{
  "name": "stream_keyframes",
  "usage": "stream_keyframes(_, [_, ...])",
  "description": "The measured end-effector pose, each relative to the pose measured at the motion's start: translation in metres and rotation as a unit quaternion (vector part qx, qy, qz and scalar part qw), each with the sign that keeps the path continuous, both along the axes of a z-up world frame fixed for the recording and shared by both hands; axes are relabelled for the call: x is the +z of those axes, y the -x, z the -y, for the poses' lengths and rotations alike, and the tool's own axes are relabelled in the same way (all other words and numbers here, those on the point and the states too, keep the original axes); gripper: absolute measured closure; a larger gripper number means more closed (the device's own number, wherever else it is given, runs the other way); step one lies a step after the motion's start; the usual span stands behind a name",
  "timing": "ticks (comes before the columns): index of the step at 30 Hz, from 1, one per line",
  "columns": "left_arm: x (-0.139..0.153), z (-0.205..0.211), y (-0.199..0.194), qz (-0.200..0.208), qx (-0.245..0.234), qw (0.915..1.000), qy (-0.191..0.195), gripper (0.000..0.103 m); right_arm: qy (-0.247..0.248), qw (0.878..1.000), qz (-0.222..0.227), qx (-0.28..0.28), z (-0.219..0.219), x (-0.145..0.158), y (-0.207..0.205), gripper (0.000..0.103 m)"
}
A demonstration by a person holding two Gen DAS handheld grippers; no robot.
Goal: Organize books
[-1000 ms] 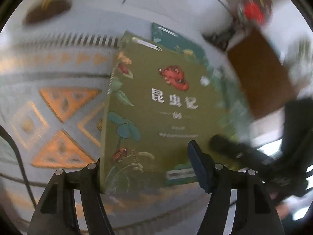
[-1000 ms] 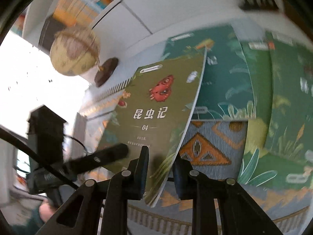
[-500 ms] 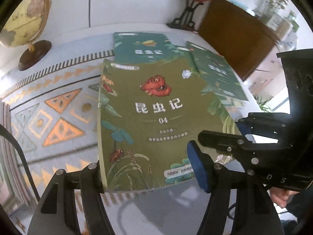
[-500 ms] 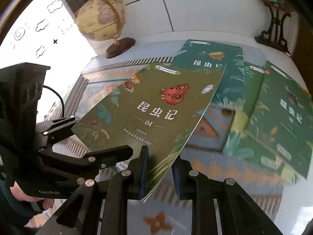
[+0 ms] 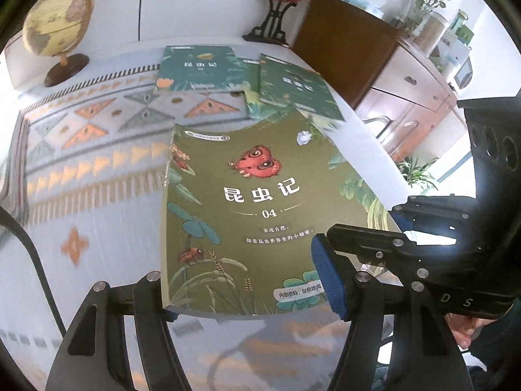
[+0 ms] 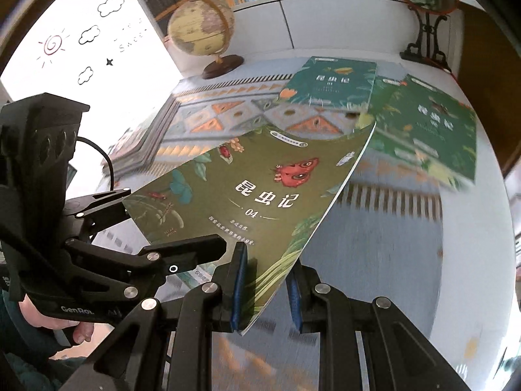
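Right tool [image 6: 265, 285] narrow, clamped on the near right corner of the olive book [image 5: 257, 215], the volume marked 04. Left tool [image 5: 247, 288] half-wide: the book's near edge sits between its fingers, left finger at the spine corner, blue right pad [image 5: 325, 277] against the cover. Looks like a grip across the width; cannot confirm the pads press.

Change over the last second: both tools have carried the book up and back from the far cluster. It was overlapping the green books; now it hangs clear, tilted, above the table [image 5: 97, 277] and the patterned runner [image 5: 97, 123]. Judgement: book is picked and in transit, placement still to come.

Count, near to far:
- 1 olive book, held.
- 3 green books [image 5: 198, 68] ahead on the table, overlapping, 1 mostly covered.
- 1 globe [image 5: 57, 19], far left.
- 1 black stand [image 5: 273, 16] with red flowers, far right.
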State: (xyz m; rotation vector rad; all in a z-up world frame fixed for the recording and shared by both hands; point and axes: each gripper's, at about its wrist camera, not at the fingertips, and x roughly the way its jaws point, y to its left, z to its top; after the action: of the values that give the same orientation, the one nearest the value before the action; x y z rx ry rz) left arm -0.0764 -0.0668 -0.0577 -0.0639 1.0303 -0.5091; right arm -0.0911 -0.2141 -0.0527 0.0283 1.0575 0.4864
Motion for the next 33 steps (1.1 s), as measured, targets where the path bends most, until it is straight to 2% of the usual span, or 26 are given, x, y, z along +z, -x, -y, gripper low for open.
stream_keyframes(4, [0.009,0.004,0.043,0.018,0.015,0.9996,-0.015,0.04,-0.006,1.0,0.002,0.01,0.005,0.005,0.041,0.081])
stream_keyframes(9, [0.023,-0.001,0.075,0.036,0.029,0.9989,-0.011,0.04,-0.015,0.999,0.017,0.025,0.002,0.016,0.076,0.081])
stream_keyframes(16, [0.057,-0.035,0.086,0.079,0.064,0.9948,-0.009,0.04,-0.019,0.997,0.06,0.052,-0.027,0.046,0.084,0.081])
stream_keyframes(20, [0.077,-0.076,0.075,0.102,0.1,0.9898,-0.006,0.04,-0.02,0.992,0.09,0.083,-0.07,0.071,0.066,0.081])
stream_keyframes(25, [0.097,-0.155,0.048,0.125,0.151,0.9806,-0.011,0.04,-0.029,0.985,0.112,0.126,-0.144,0.088,0.029,0.081])
stream_keyframes(29, [0.099,-0.228,0.015,0.131,0.184,0.9742,-0.012,0.04,-0.037,0.98,0.117,0.157,-0.22,0.091,-0.012,0.08])
stream_keyframes(33, [0.087,-0.289,-0.019,0.122,0.204,0.9713,-0.015,0.04,-0.045,0.977,0.102,0.182,-0.291,0.079,-0.06,0.079])
